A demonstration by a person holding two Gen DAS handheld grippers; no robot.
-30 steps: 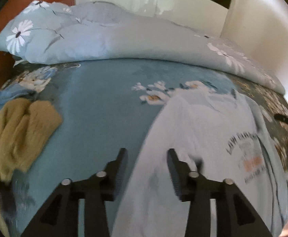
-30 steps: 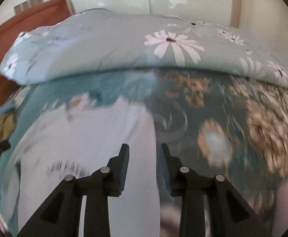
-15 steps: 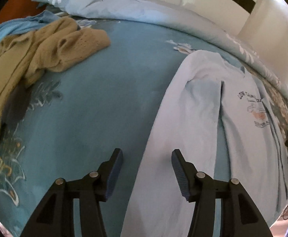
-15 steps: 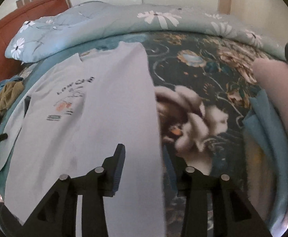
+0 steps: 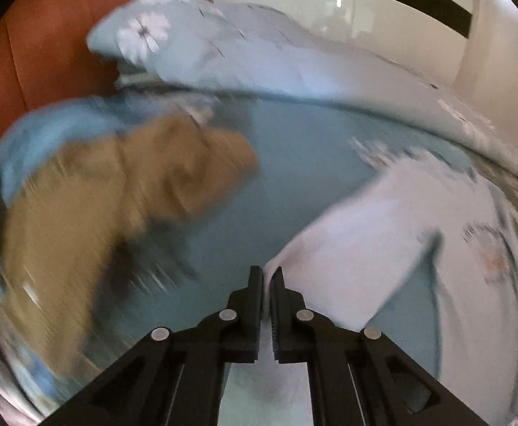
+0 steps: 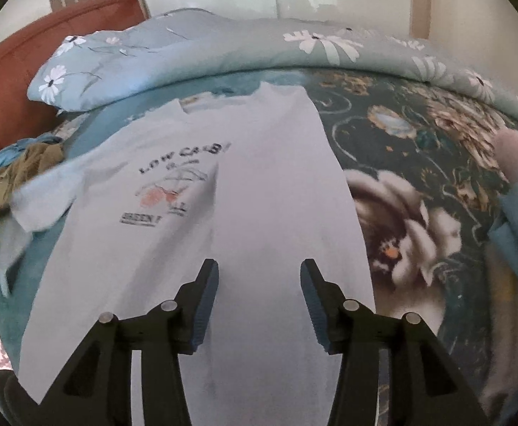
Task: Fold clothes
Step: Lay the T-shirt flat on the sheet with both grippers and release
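Bedspread (image 6: 418, 149) carries a T-shirt (image 6: 266, 184): left claw (image 5: 266, 278) pinches its edge; right claw (image 6: 260, 277), empty, is opening above it.

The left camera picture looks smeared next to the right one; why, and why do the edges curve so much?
Left wrist view: motion blur smears the brown garment and the white T-shirt, while the left gripper, fixed to the camera, stays sharp. Right wrist view: much crisper, the shirt's print partly readable, only mild softness. Both views: fisheye lenses bow the bed and darken the corners.
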